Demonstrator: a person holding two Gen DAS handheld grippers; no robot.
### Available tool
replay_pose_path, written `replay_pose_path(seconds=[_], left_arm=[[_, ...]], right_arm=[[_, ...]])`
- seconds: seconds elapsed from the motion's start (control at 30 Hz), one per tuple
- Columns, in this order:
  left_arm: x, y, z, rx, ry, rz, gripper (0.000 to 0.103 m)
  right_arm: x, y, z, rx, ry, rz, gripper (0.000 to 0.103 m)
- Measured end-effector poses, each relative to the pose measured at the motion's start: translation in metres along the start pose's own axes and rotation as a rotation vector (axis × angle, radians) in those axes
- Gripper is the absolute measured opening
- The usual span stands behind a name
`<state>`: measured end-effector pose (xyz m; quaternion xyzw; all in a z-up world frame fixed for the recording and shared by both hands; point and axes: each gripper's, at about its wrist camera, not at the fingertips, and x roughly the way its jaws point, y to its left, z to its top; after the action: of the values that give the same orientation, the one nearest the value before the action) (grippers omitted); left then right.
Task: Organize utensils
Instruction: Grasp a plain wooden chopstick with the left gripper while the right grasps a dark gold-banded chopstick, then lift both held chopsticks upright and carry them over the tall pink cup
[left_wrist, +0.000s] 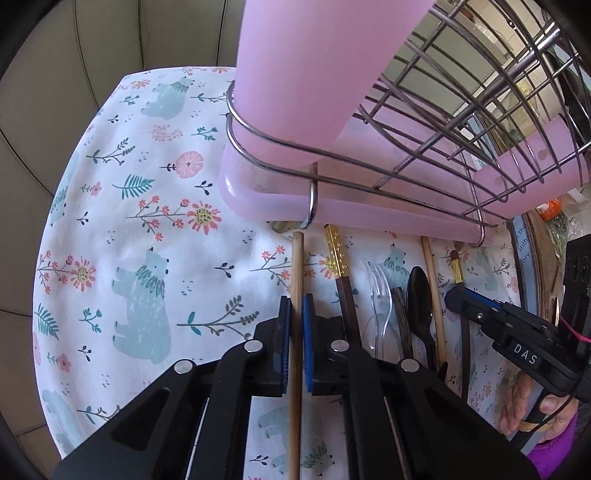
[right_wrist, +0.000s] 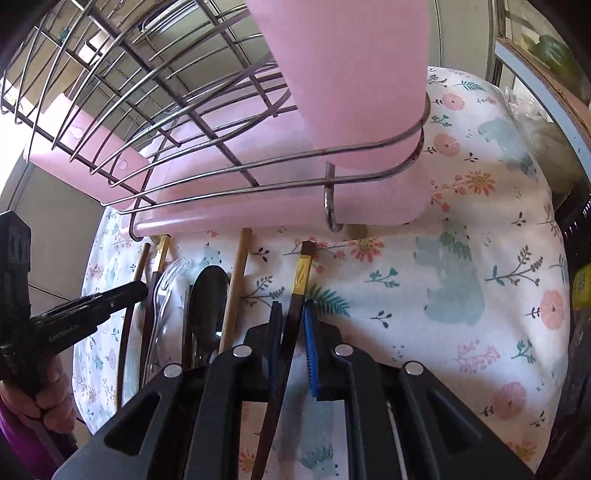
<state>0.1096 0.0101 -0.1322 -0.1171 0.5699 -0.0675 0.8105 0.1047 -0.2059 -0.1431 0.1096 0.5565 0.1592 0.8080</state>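
Observation:
In the left wrist view my left gripper (left_wrist: 295, 317) is shut on a pale bamboo chopstick (left_wrist: 297, 266) lying on the floral tablecloth (left_wrist: 147, 221). Beside it lie a dark gold-banded chopstick (left_wrist: 340, 266), a clear plastic fork (left_wrist: 378, 288), a black spoon (left_wrist: 419, 291) and a second bamboo chopstick (left_wrist: 432, 273). In the right wrist view my right gripper (right_wrist: 291, 325) is shut on another dark gold-banded chopstick (right_wrist: 301, 273). That view also shows the left gripper (right_wrist: 136, 290) at the far end of the row.
A wire dish rack (left_wrist: 461, 92) on a pink drip tray (left_wrist: 332, 206) stands just beyond the utensils' far ends. A tall pink utensil holder (left_wrist: 314, 74) hangs on its corner. A person's hand (left_wrist: 524, 398) holds the right gripper. Clutter sits at the table's right edge (right_wrist: 554, 55).

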Motion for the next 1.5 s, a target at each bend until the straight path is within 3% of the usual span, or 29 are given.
replay_pose_path(seconds=[0.33, 0.7, 1.0, 1.5], left_arm=[[-0.034, 0.014, -0.015, -0.004, -0.109, -0.023, 0.006], [-0.108, 0.014, -0.045, -0.007, -0.366, -0.049, 0.005], [-0.155, 0.008, -0.05, -0.009, -0.527, -0.1, 0.005], [-0.227, -0.001, -0.033, 0.031, -0.745, -0.159, 0.005]], right_arm=[[-0.041, -0.005, -0.015, -0.002, -0.122, 0.044, 0.009], [-0.103, 0.009, -0.031, -0.061, -0.354, 0.04, 0.007], [-0.151, 0.012, -0.036, -0.074, -0.526, 0.055, 0.006], [-0.249, 0.029, -0.002, -0.116, -0.76, 0.081, 0.006]])
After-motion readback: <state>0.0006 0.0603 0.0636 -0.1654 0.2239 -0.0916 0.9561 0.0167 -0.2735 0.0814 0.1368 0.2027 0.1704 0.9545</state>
